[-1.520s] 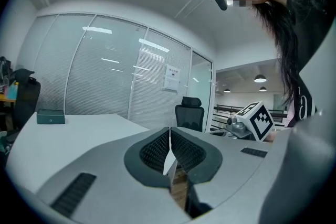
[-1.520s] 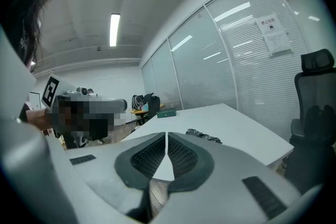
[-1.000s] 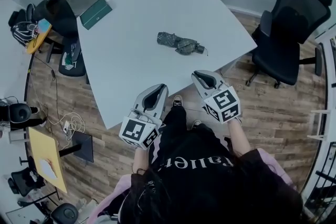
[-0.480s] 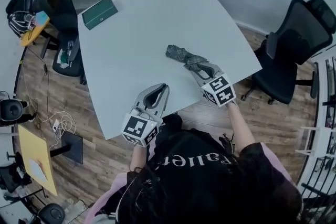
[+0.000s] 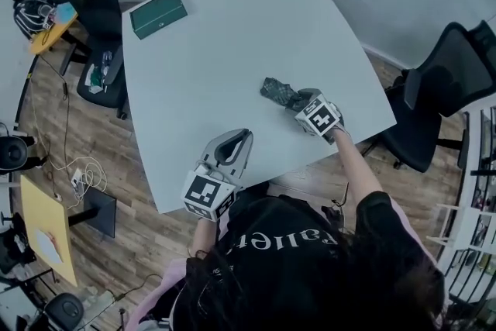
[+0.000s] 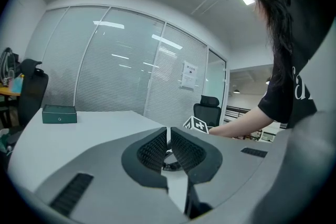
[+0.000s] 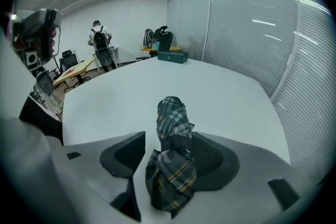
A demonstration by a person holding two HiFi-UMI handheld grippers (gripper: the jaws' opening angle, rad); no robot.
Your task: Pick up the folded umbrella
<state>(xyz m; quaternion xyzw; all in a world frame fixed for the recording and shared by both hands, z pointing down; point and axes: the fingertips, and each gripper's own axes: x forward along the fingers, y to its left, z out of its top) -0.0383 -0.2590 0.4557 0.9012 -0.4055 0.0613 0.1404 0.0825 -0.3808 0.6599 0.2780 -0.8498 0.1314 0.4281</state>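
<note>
Umbrella [image 5: 277, 91] first: it is folded up, checked in grey and yellow, and it lies flat on the white surface [image 5: 209, 50], near the edge on the person's right. The right tool [image 5: 300, 100] is tipped down over one end of it. Its two jaws are opening, spread wide, and the umbrella sits in the gap between them (close to one jaw, but not squeezed). So nothing is picked up yet. The left tool [image 5: 237, 142] hangs over the near edge of the surface, well apart from the umbrella. Its jaws are pressed together with nothing between them.

What could go wrong? I think the jaws may close on loose cloth only. Then the cloth would pull out, and the umbrella would sag or slip back down. The tool is also at one end, not the middle, so the long part may tip and swing when lifted. If the tool goes too low, its tips may scrape the surface.
</note>
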